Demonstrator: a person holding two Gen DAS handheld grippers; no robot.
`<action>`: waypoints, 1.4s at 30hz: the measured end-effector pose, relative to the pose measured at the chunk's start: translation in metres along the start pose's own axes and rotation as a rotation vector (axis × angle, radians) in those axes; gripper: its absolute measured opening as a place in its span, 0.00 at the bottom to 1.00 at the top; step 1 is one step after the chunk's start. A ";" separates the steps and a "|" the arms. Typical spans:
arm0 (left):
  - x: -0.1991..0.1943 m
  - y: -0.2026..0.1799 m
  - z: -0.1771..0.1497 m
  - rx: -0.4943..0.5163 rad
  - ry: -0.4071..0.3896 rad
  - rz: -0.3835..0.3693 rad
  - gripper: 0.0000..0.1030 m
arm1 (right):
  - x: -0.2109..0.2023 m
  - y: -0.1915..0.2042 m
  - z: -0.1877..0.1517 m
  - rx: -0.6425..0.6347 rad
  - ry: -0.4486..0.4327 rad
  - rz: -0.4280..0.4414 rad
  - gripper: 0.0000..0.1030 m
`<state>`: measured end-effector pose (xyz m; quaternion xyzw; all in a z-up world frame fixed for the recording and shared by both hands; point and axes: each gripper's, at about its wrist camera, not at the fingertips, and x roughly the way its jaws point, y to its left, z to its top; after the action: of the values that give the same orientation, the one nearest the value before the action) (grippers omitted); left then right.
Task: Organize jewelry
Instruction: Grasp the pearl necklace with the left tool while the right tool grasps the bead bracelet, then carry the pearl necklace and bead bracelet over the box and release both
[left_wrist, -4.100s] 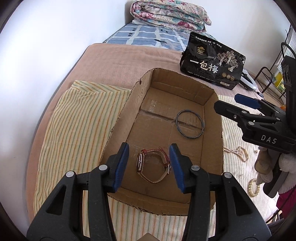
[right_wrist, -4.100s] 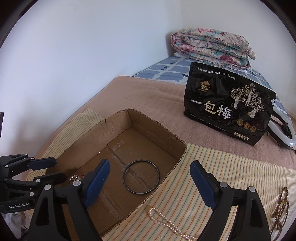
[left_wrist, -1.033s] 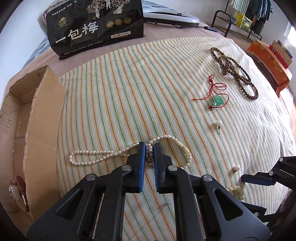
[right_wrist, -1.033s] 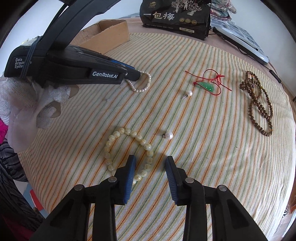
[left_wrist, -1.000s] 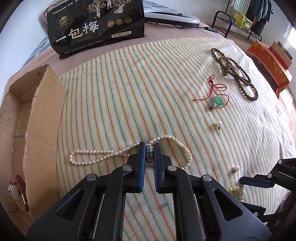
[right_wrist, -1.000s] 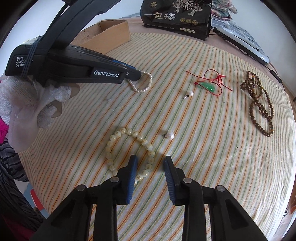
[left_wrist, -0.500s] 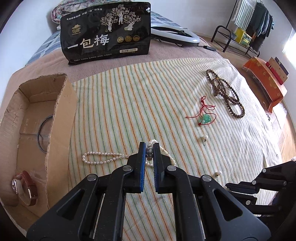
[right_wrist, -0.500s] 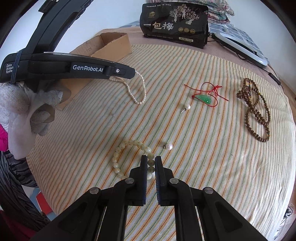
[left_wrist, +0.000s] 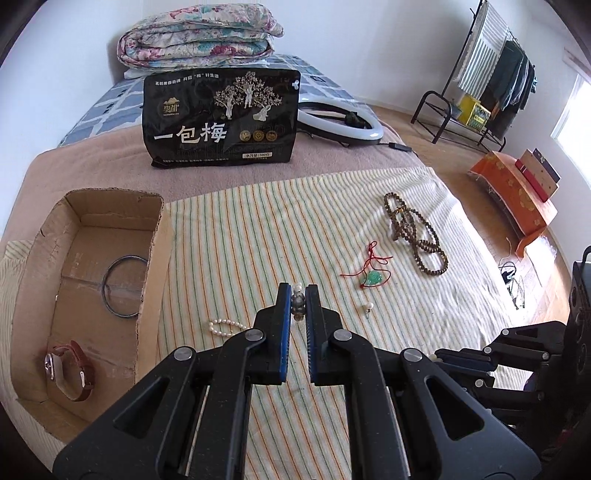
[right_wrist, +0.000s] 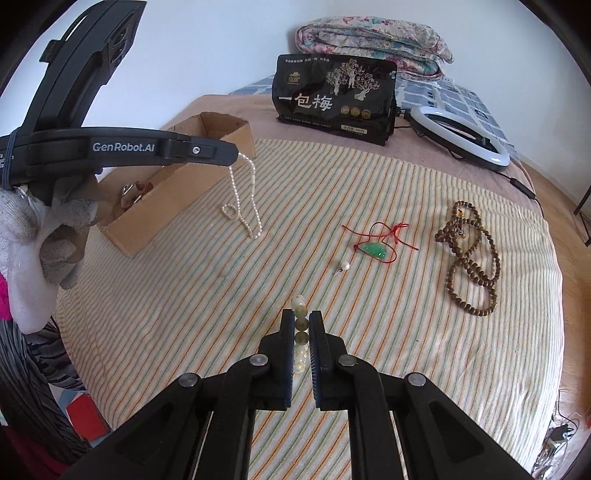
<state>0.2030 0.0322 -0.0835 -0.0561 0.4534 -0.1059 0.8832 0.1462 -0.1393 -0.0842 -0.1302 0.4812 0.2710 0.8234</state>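
My left gripper (left_wrist: 297, 295) is shut on a white pearl necklace (left_wrist: 225, 327). In the right wrist view the necklace (right_wrist: 243, 199) hangs from the left gripper (right_wrist: 236, 153), its lower end still touching the striped cloth (right_wrist: 369, 332). My right gripper (right_wrist: 300, 318) is shut on a pale bead bracelet (right_wrist: 300, 321) and holds it above the cloth. The open cardboard box (left_wrist: 155, 236) at the left holds a dark ring bangle (left_wrist: 123, 286) and a brown-strap watch (left_wrist: 68, 369).
On the cloth lie a green pendant on red cord (right_wrist: 375, 249), a pearl earring (right_wrist: 343, 266) and a brown bead mala (right_wrist: 469, 254). A black bag (right_wrist: 334, 98), a ring light (right_wrist: 461, 136) and a folded quilt (right_wrist: 373, 40) sit behind.
Both grippers have risen. The left has lifted the pearl necklace, which now dangles. The right closed on the bead bracelet and raised it off the cloth.
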 end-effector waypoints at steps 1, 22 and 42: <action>-0.004 0.001 0.002 -0.006 -0.009 -0.003 0.05 | -0.002 -0.001 0.002 0.006 -0.008 -0.003 0.05; -0.085 0.028 0.022 -0.032 -0.174 0.010 0.05 | -0.032 -0.014 0.033 0.060 -0.131 -0.033 0.05; -0.153 0.086 0.026 -0.090 -0.286 0.104 0.05 | -0.032 0.031 0.092 0.008 -0.210 0.053 0.05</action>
<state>0.1491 0.1524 0.0361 -0.0866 0.3294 -0.0306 0.9397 0.1829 -0.0803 -0.0088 -0.0849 0.3967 0.3030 0.8623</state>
